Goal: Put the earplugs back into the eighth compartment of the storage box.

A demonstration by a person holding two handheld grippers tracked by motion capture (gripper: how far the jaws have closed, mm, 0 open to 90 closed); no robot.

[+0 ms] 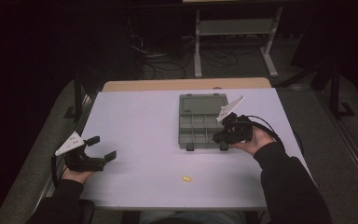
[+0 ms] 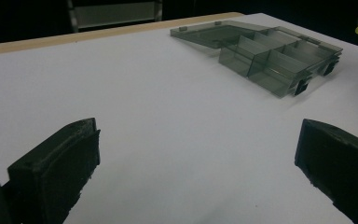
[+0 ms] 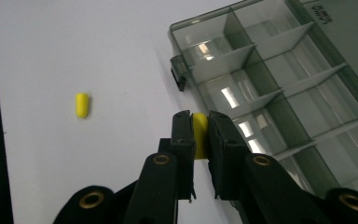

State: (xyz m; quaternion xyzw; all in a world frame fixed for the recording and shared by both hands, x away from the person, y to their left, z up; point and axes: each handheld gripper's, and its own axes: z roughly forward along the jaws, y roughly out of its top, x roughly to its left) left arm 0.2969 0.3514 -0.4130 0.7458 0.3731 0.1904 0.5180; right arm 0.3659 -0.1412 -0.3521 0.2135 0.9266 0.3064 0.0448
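Near edge: person's sleeves enter from the bottom of the high view, one at each front corner of the white table (image 1: 135, 112).
Loose earplug: yellow earplug (image 1: 185, 178) lying alone on the table near the front edge, between the two hands; bare surface all round it. In the right gripper view it lies well apart from the case.
Left gripper (image 1: 101, 148): held at the table's left edge, jaws spread wide, nothing between them — bare tabletop shows in the gap in its own view.
Open room: the left and middle of the table lie bare from front edge to back.
Right gripper (image 3: 200, 126): jaws closed on a second yellow plug (image 3: 200, 133), pinched between the pads, poised at the case's front right corner.
Compartment case (image 1: 200, 126): grey translucent box, right of centre, lid folded back flat toward the far side; visible compartments look empty.
Far edge: a tan strip (image 1: 186, 84) runs behind the white surface — dark floor and cables beyond.
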